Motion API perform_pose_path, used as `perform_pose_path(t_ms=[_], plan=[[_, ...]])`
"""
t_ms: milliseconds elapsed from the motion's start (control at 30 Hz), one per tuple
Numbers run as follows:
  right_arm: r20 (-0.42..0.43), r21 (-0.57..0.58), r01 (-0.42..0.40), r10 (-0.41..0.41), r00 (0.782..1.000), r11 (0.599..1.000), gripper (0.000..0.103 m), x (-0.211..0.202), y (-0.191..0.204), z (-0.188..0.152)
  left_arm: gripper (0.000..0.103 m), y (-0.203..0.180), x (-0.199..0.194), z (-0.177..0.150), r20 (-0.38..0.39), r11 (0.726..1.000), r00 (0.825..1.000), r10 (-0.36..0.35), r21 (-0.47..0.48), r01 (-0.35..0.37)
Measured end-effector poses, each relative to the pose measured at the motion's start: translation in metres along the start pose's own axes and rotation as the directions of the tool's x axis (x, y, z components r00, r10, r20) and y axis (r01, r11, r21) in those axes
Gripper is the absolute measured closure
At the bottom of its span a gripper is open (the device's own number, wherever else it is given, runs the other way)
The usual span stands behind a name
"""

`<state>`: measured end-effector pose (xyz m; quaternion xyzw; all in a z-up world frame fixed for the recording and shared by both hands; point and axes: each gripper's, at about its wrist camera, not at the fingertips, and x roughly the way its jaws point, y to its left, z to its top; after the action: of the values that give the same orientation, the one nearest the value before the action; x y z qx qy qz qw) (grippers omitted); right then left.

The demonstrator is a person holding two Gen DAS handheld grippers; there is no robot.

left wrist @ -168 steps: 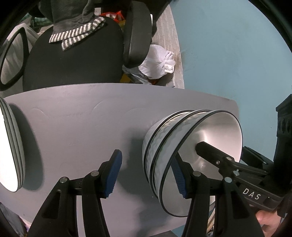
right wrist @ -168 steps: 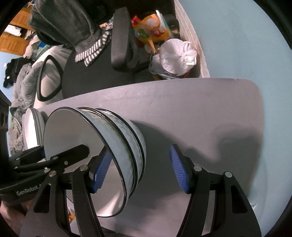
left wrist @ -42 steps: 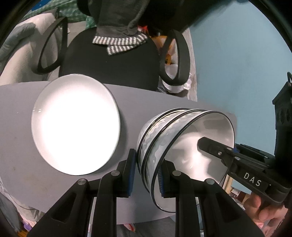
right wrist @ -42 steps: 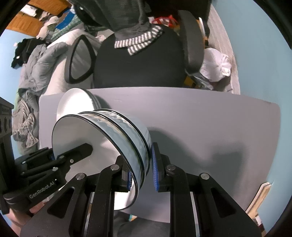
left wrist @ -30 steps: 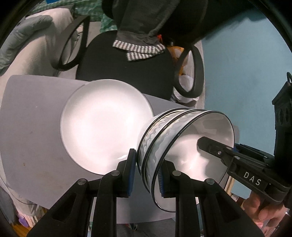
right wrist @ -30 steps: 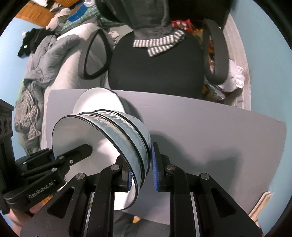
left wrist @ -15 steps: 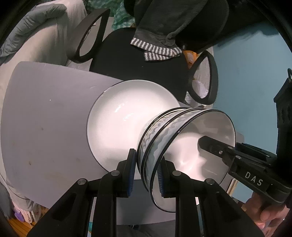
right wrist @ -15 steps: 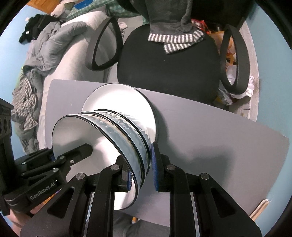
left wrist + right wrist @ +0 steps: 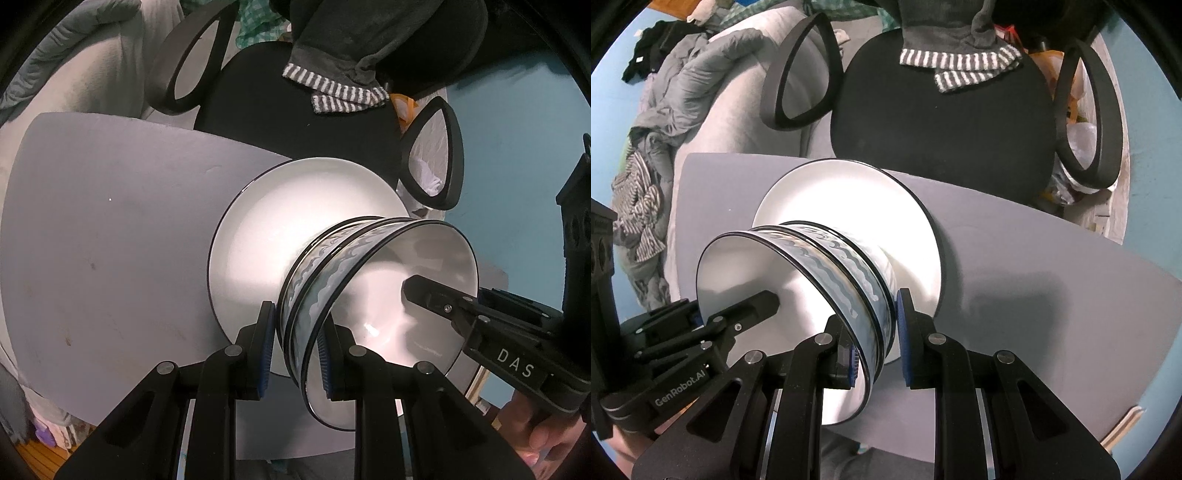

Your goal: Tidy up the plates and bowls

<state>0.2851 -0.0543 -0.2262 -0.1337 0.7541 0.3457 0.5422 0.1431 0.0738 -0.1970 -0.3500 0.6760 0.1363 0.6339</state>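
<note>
Your left gripper and right gripper each clamp narrow jaws on opposite rims of the nested white bowls with blue wave bands. The stack sits mid-frame over the white black-rimmed plate on the grey table.

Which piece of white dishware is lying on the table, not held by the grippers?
The flat plate on the grey table; the nested bowls are clamped at opposite rims by both grippers above it.

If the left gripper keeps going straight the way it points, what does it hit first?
Most likely the white plate on the grey table: the left gripper, clamped on the stacked bowls' rim, points down at it. The remaining gap is unclear.
</note>
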Motion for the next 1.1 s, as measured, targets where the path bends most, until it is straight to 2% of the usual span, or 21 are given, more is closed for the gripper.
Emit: perform_pose_path(t_ms=[400,500,667,767,833,967,1033,1100], plan=[[0.004,0.017,0.017,-0.017,1.000,1.000,0.085,0.005,0.001,0.005,0.082,0.000,0.000,0.001,0.003,1.000,1.000,0.002,0.019,-0.002],[0.009,0.020,0.015,-0.015,1.000,1.000,0.085,0.005,0.001,0.004,0.078,0.002,0.001,0.001,0.006,1.000,1.000,-0.016,0.004,0.016],[0.013,0.013,0.016,-0.016,1.000,1.000,0.082,0.004,0.002,0.004,0.078,0.004,0.001,0.000,0.015,1.000,1.000,-0.016,0.021,0.016],[0.031,-0.014,0.056,-0.056,0.998,0.998,0.081,0.002,0.006,0.002,0.075,0.004,0.001,-0.003,0.027,1.000,1.000,-0.001,0.031,0.000],[0.044,-0.028,0.080,-0.079,0.996,0.996,0.076,0.000,0.009,0.000,0.067,0.004,-0.001,-0.005,0.045,0.999,0.999,0.015,0.039,-0.017],[0.079,-0.045,0.127,-0.123,0.989,0.991,0.067,-0.010,0.012,-0.002,0.062,0.003,-0.008,-0.008,0.080,0.998,0.996,0.044,0.043,-0.048],[0.109,-0.048,0.146,-0.141,0.984,0.988,0.054,-0.016,0.013,-0.005,0.057,0.001,-0.012,-0.010,0.097,0.997,0.994,0.053,0.046,-0.058],[0.130,-0.042,0.152,-0.145,0.981,0.987,0.049,-0.022,0.012,-0.007,0.053,-0.002,-0.019,-0.012,0.127,0.996,0.990,0.067,0.054,-0.074]])
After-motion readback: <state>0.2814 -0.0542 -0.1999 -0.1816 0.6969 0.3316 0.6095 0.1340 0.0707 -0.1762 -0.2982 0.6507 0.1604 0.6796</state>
